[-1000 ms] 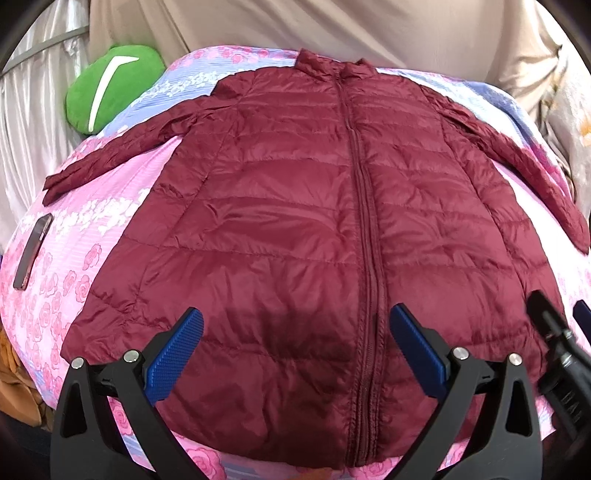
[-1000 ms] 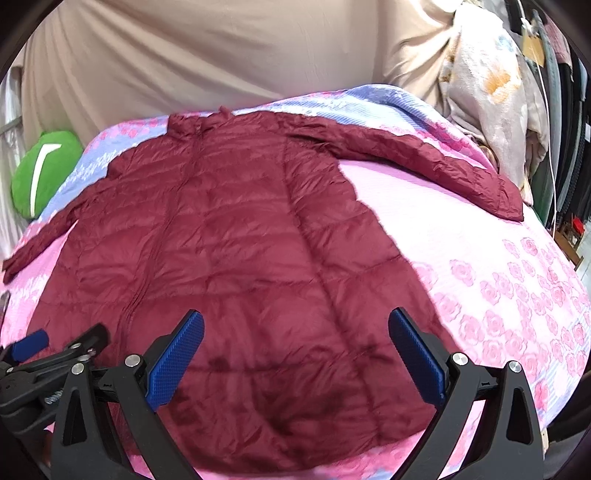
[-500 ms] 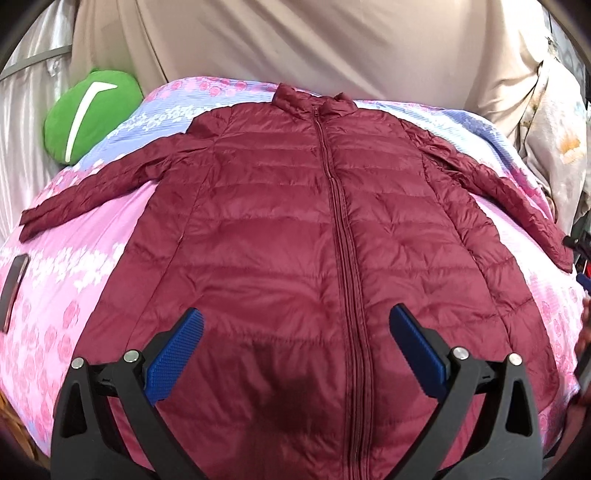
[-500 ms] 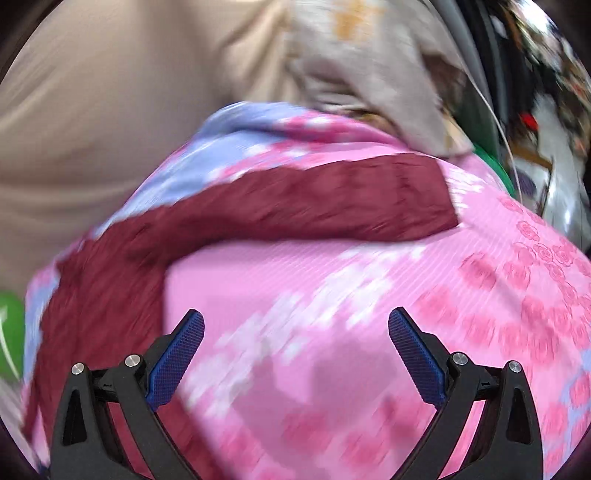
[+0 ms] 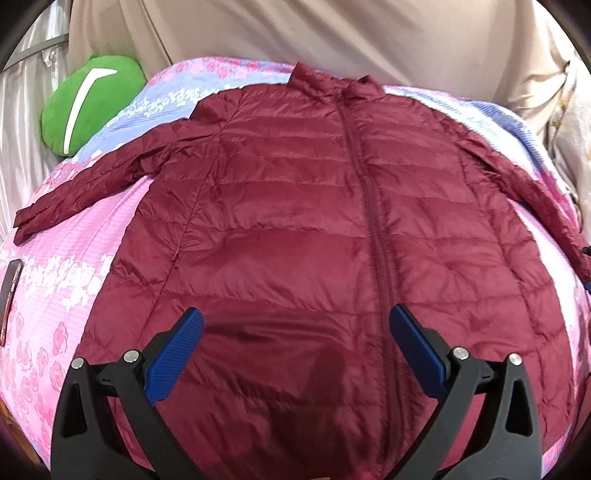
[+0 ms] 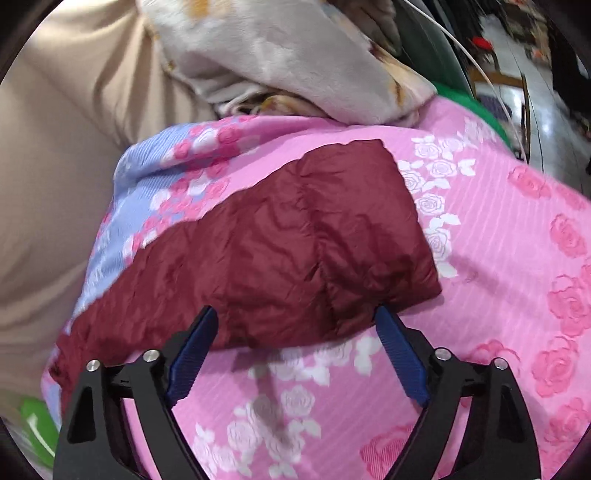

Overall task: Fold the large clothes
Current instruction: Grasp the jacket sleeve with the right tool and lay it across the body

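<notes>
A maroon quilted jacket (image 5: 295,221) lies flat and zipped on a pink floral bedspread (image 5: 74,266), collar at the far end and both sleeves spread out. My left gripper (image 5: 295,321) hovers open over the jacket's lower front, with nothing between its blue pads. In the right wrist view my right gripper (image 6: 295,314) is at the cuff end of the jacket's right sleeve (image 6: 295,240). Its jaws are closing. The sleeve's near edge lies between the fingertips, and the pads stand apart from the fabric.
A green pillow (image 5: 88,103) sits at the bed's far left, and a dark phone (image 5: 9,295) lies at the left edge. A beige curtain (image 5: 332,33) hangs behind the bed. A pale floral blanket (image 6: 295,55) is heaped just beyond the cuff.
My right gripper swung from the jacket's hem out to the right sleeve's cuff, and its jaws have narrowed. The left gripper drifted sideways over the lower front and stayed open.
</notes>
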`<state>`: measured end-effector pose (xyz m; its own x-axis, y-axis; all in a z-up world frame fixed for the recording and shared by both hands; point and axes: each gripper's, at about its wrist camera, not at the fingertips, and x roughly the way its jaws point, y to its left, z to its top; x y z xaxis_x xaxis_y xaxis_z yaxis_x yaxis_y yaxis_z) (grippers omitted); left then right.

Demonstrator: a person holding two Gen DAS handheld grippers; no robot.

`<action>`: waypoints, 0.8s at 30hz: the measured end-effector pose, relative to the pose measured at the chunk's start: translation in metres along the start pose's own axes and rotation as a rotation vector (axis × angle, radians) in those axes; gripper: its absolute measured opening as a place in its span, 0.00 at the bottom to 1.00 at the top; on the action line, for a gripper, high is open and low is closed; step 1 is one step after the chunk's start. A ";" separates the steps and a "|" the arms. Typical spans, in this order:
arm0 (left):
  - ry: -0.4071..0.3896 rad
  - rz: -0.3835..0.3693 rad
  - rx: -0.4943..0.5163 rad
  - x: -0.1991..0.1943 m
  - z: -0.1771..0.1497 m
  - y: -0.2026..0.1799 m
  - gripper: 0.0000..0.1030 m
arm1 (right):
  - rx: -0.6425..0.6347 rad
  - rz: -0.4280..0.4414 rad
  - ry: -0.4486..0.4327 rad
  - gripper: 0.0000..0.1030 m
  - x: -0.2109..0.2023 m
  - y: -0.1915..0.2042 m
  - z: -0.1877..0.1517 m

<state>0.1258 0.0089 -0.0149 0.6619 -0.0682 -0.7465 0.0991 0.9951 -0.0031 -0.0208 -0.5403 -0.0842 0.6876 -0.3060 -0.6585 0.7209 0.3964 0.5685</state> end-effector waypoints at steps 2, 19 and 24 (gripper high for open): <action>0.020 -0.004 -0.007 0.007 0.004 0.005 0.96 | 0.006 -0.008 -0.014 0.67 0.003 0.004 0.006; -0.042 -0.023 -0.042 0.019 0.065 0.049 0.96 | -0.537 0.211 -0.119 0.05 -0.002 0.269 -0.010; -0.053 -0.031 -0.078 0.024 0.091 0.067 0.96 | -0.804 0.373 -0.049 0.04 0.006 0.389 -0.098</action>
<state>0.2159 0.0678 0.0280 0.6980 -0.1006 -0.7090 0.0634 0.9949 -0.0787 0.2553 -0.3034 0.0846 0.8817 -0.0648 -0.4673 0.1823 0.9603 0.2109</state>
